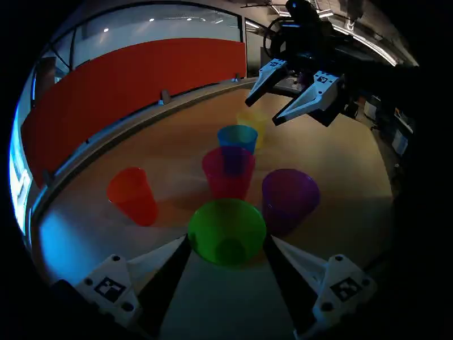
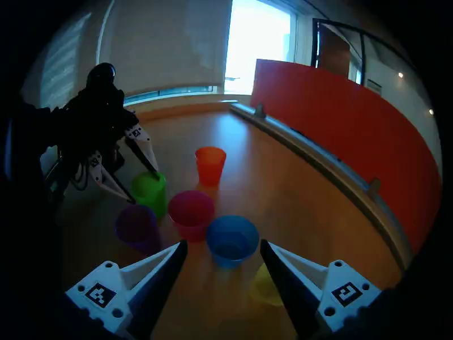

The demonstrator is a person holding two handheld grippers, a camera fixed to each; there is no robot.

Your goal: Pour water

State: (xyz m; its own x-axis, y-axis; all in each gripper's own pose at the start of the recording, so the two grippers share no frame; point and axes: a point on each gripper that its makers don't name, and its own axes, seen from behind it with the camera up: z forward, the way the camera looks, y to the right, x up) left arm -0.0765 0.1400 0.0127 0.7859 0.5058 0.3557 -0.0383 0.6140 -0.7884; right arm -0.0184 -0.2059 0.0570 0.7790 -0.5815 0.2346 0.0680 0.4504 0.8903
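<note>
Several coloured plastic cups stand on a wooden table (image 1: 351,164). The green cup (image 1: 226,229) sits upright between the fingers of my left gripper (image 1: 226,238), which is open, its tips close by the cup's sides. Behind it stand a pink cup (image 1: 228,170), a blue cup (image 1: 238,137) and a yellow cup (image 1: 253,122). A purple cup (image 1: 289,198) is to the right, an orange cup (image 1: 133,195) to the left. My right gripper (image 1: 261,113) hangs open above the far cups. In the right gripper view, my right gripper (image 2: 222,242) frames the blue cup (image 2: 232,239) from above, holding nothing.
A red panel (image 1: 130,85) on a raised ledge runs along one table edge. A bright window (image 2: 257,45) lies beyond. In the right gripper view, the yellow cup (image 2: 266,286) sits by the right finger, and the left gripper (image 2: 144,187) straddles the green cup (image 2: 150,192).
</note>
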